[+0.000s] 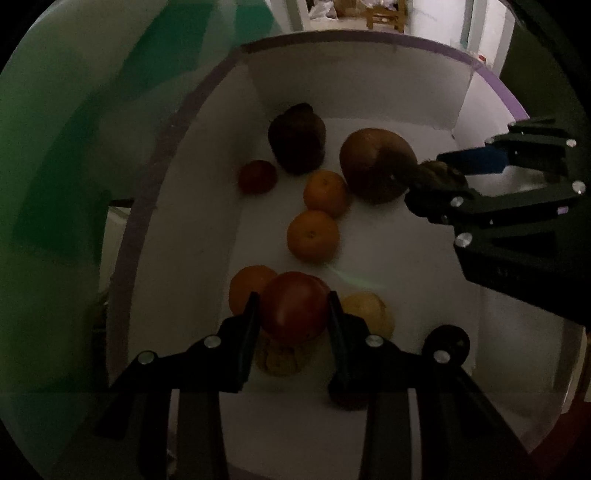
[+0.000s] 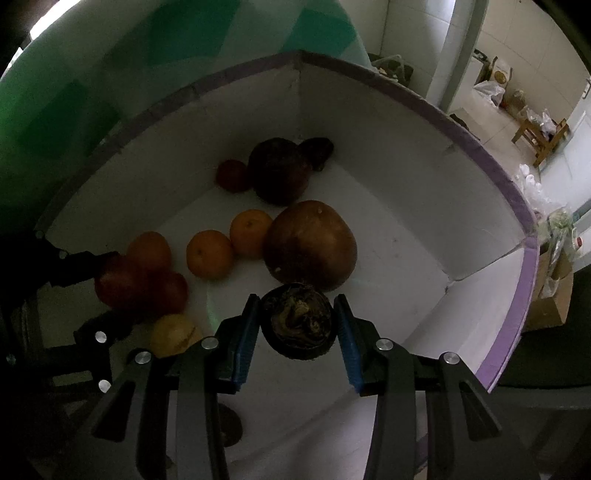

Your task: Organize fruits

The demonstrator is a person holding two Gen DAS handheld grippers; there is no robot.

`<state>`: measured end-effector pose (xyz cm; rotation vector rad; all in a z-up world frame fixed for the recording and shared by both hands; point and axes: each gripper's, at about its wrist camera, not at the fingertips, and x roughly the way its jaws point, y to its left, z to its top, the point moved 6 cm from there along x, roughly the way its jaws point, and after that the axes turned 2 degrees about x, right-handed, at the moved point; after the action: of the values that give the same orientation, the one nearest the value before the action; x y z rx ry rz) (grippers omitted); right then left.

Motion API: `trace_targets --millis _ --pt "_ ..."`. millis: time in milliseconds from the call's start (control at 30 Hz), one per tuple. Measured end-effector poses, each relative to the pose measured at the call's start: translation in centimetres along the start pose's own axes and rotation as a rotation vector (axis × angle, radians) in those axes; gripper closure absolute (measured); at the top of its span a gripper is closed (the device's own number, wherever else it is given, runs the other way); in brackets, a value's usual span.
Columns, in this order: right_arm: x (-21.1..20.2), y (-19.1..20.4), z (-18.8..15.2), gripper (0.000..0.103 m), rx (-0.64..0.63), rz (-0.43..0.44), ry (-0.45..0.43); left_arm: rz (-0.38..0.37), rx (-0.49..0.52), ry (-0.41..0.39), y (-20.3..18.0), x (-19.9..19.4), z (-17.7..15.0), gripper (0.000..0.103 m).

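The room was dim. Beyond lay a pale tiled floor [image 2: 491, 122], white walls [image 2: 413, 33] and a wooden stool [image 2: 541, 134], with plastic bags [image 2: 489, 90] and a cardboard box [image 2: 550, 306] nearby.

you have three oranges [image 2: 209, 259], two red apples [image 2: 122, 282], one yellow fruit [image 2: 173, 334], one large brown fruit [image 2: 310, 245] and two grippers [image 2: 295, 325] inside one white box [image 2: 388, 177].
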<state>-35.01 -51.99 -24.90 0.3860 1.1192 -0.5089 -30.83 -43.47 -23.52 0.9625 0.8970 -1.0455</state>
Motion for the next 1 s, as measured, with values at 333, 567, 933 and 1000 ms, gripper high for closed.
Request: trace_targets --millis 333,567,933,1000 --pt "-0.4 -0.1 0.0 0.061 0.0 0.0 0.002 0.013 -0.023 -0.053 0.7 -1.3 0.0 0.052" --pt "-1.2 0.0 0.4 0.032 0.011 0.011 -0.021 0.018 -0.016 -0.098 0.7 -2.7 0.3 0.026" --pt "-2.0 -1.7 1.2 0.016 0.034 -0.064 -0.068 0.047 -0.022 -0.128 1.0 -5.0 0.2 0.005" --pt "-2.1 -2.2 1.3 0.016 0.057 -0.066 -0.073 0.019 -0.022 -0.12 0.8 -5.1 0.2 0.005"
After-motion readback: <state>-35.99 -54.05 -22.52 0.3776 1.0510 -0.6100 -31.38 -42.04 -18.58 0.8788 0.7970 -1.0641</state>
